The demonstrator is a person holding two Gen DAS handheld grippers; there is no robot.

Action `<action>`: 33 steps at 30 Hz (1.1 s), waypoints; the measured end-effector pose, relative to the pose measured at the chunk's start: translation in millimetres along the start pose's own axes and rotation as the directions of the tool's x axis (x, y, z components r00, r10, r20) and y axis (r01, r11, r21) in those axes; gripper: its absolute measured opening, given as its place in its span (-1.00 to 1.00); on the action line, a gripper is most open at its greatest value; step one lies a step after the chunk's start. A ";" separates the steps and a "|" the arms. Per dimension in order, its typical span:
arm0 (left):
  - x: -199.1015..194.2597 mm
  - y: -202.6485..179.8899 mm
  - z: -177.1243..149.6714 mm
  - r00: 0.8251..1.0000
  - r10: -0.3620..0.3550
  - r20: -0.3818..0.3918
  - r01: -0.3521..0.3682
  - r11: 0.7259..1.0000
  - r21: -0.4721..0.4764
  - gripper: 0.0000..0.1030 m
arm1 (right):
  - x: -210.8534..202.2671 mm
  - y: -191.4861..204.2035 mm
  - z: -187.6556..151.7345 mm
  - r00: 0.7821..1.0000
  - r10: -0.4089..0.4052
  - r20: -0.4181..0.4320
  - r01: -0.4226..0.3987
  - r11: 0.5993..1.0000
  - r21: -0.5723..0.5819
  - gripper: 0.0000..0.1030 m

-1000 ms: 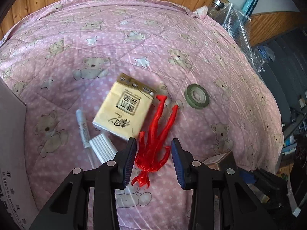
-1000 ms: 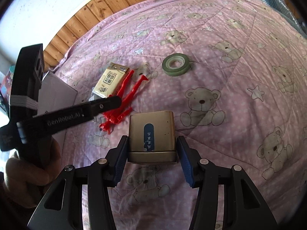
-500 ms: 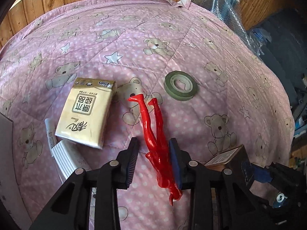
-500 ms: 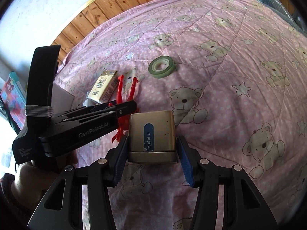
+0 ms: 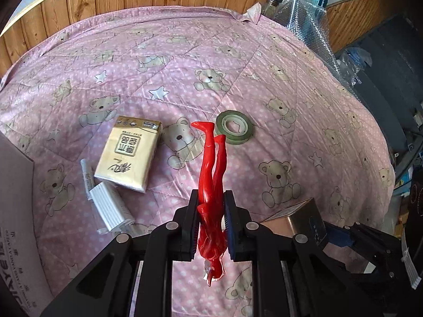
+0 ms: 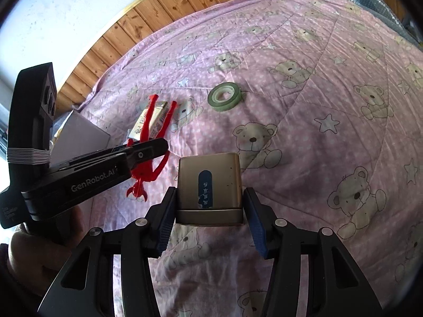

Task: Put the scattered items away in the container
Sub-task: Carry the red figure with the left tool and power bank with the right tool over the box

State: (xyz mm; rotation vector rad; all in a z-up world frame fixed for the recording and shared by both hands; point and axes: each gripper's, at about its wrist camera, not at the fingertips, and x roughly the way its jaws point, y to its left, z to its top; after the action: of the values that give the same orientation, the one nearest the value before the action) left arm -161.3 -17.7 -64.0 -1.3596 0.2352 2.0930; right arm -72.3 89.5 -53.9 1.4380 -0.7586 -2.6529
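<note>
Left gripper (image 5: 211, 212) clamped on red figurine (image 5: 211, 174), torso between pads, legs pointing forward, lifted above pink bear quilt (image 5: 238, 84). Right gripper (image 6: 208, 208) grips gold box (image 6: 209, 185). Tissue pack (image 5: 129, 153), green tape roll (image 5: 234, 130), white tube (image 5: 109, 207) lie on quilt. Cardboard container (image 5: 15, 211), apparently, at left edge.

Scattered items on the quilt, two lifted

Red figure (image 5: 212, 182) and gold box (image 6: 209, 183) are gripped; tissue pack (image 5: 128, 153), green tape (image 5: 234, 130), white tube (image 5: 109, 206) lie flat.
</note>
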 end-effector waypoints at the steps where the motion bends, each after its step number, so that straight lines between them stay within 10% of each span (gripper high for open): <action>1: -4.9 0.6 -1.4 1.000 0.016 0.002 -0.016 1.000 -0.001 -0.66 | -2.3 1.7 -0.3 1.000 0.001 0.003 -0.001 1.000 -0.005 0.02; 9: -54.2 6.2 -15.1 0.991 0.127 0.044 -0.127 0.992 -0.018 -0.66 | -18.4 24.5 -6.6 1.000 0.024 0.010 -0.023 0.998 -0.057 0.02; 33: -160.0 23.6 -66.3 0.977 0.110 0.183 -0.090 0.989 -0.116 -0.66 | -64.3 105.2 -44.7 0.997 0.072 0.034 -0.062 0.972 -0.226 0.03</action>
State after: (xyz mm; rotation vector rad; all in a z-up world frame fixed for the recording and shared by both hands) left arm -80.8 -131.5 41.4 -1.2209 0.1156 2.3318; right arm -20.9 -5.0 21.1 1.2803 -0.4802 -2.6248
